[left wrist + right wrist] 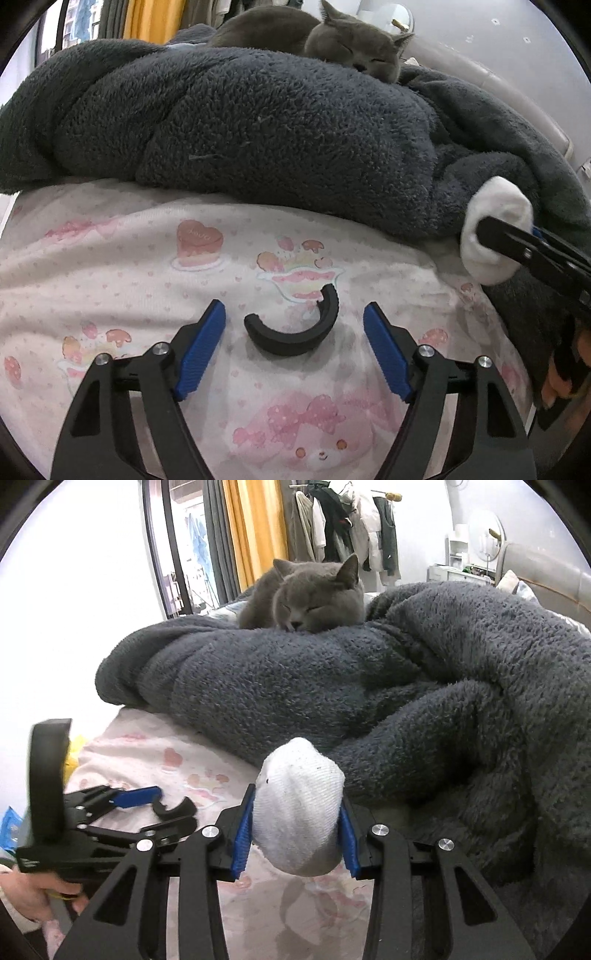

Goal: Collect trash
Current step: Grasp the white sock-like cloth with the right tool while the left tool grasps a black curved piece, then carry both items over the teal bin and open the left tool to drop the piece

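A black curved plastic piece (295, 325) lies on the pink patterned bedsheet (110, 266), between the blue pads of my left gripper (294, 334), which is open around it without touching. It also shows in the right wrist view (173, 808). My right gripper (297, 830) is shut on a white sock (301, 805) and holds it just above the sheet beside the grey blanket. The sock also shows at the right in the left wrist view (495, 229).
A thick dark grey fleece blanket (258, 122) is heaped across the bed behind both grippers. A grey cat (314, 594) sleeps on top of it. Clothes hang on a rack (347, 524) at the back. Something yellow (75, 753) lies past the bed's left edge.
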The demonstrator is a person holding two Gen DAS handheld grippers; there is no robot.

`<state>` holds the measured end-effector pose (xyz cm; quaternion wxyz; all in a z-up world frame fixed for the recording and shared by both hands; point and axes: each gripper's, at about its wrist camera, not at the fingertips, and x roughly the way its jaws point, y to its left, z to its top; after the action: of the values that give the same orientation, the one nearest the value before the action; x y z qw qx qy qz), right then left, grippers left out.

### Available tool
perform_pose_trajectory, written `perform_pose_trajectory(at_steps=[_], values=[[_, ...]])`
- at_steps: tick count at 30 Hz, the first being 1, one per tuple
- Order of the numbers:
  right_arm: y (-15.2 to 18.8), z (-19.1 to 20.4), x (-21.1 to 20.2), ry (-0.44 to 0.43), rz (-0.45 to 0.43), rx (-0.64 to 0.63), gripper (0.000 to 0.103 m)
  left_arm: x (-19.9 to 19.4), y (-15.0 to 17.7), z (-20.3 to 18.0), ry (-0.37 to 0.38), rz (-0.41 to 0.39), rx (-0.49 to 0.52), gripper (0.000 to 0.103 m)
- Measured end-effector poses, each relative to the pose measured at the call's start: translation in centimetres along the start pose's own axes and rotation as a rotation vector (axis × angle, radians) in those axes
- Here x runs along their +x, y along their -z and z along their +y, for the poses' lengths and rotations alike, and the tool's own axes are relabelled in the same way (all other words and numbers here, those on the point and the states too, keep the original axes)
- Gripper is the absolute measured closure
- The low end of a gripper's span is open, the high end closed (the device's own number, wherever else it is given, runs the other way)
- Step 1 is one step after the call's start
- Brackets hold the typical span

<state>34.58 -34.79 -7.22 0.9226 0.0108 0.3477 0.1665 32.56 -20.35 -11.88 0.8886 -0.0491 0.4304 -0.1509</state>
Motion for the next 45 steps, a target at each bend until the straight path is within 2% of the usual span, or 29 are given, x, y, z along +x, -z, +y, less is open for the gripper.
perform_pose_trajectory(at_steps=[4,7,9,11,17,25,32,45], values=[[-0.2,0.5,-0.8,-0.026,-0.008,0.016,0.062,0.7,0.0,0.0,-0.017,0.006,-0.007,0.039],[-0.3,1.2,-1.7,-0.031,-0.020,0.015,0.062,1.2,0.1,-0.2,-0.022,0.012,0.007,0.043],[-0.6,1.6,-1.7,-0.035,-0.024,0.024,0.062,1.1,0.2,-0.1,-0.012,0.006,-0.005,0.053],[-1.0,2.2,-1.5,-0.044,-0.028,0.031,0.062,0.7,0.2,0.6,0.017,0.005,-0.029,0.056],[-1.6,3.9,-1.7,-0.056,-0.043,0.034,0.062,-1.1,0.6,1.9,0.042,-0.009,-0.012,0.058],[-1.7,7.2,-2.3,-0.092,-0.076,0.046,0.062,-5.4,1.8,3.1,0.018,-0.042,0.060,0.058],[-0.8,11.6,-2.4,-0.128,-0.071,0.013,0.062,-9.2,3.3,4.8,-0.013,-0.053,0.048,0.058],[0.4,19.8,-2.7,-0.192,-0.069,-0.037,0.062,-15.3,7.9,12.0,-0.083,-0.069,-0.009,0.058]])
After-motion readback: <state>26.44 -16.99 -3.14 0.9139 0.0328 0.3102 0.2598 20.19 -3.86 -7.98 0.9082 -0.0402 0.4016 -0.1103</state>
